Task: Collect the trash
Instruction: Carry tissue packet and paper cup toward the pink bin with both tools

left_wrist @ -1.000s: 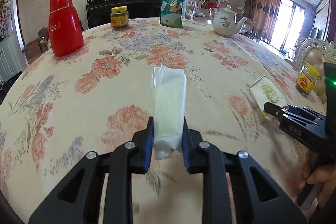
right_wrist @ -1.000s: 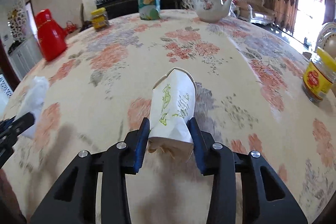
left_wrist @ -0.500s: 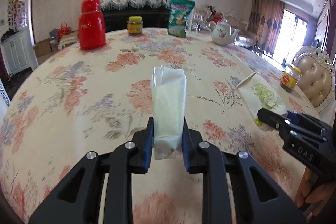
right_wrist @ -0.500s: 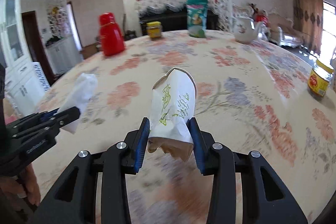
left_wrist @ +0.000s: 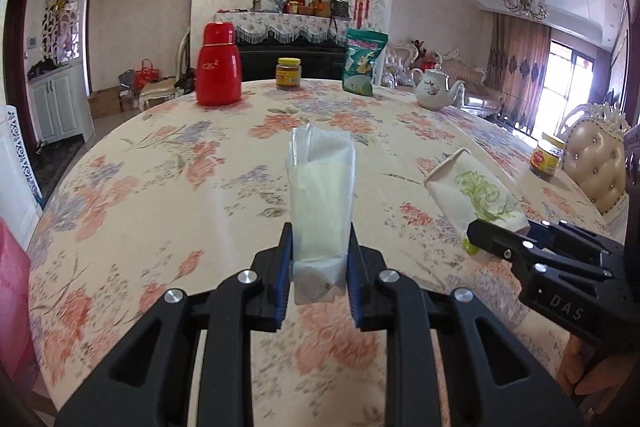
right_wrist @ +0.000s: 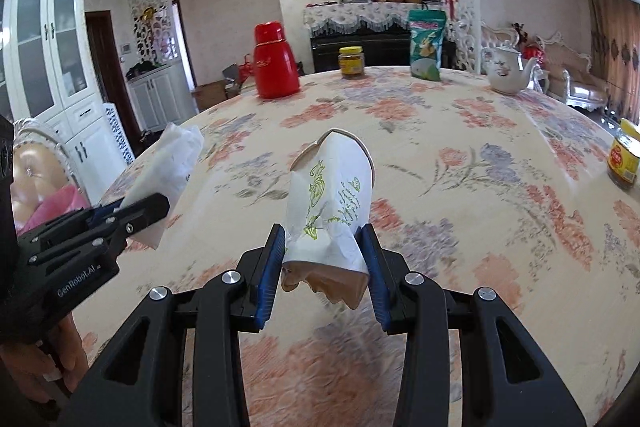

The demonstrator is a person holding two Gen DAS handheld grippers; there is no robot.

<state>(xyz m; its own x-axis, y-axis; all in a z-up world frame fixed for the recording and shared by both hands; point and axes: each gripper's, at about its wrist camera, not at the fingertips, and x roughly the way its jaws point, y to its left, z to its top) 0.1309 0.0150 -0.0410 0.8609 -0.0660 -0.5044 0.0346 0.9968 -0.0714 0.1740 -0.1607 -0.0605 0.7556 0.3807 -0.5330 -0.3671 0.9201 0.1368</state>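
Note:
My left gripper [left_wrist: 319,263] is shut on a clear plastic wrapper [left_wrist: 321,195] with pale yellow-white contents, held upright above the floral table [left_wrist: 160,163]. My right gripper [right_wrist: 323,267] is shut on a crushed white paper cup [right_wrist: 332,199] with green print. The right gripper and its paper cup [left_wrist: 472,193] show at the right of the left wrist view. The left gripper and its wrapper [right_wrist: 168,167] show at the left of the right wrist view. Both pieces of trash are lifted off the table.
On the far side of the table stand a red thermos [left_wrist: 218,65], a yellow-lidded jar [left_wrist: 288,73], a green snack bag [left_wrist: 362,61] and a white teapot [left_wrist: 434,89]. Another jar [left_wrist: 546,157] sits at the right edge by a padded chair [left_wrist: 596,163]. Something pink [left_wrist: 12,287] is at the lower left.
Both grippers have risen and pulled back from the table with their trash, so more of the room shows. The grips on the wrapper and the cup are unchanged.

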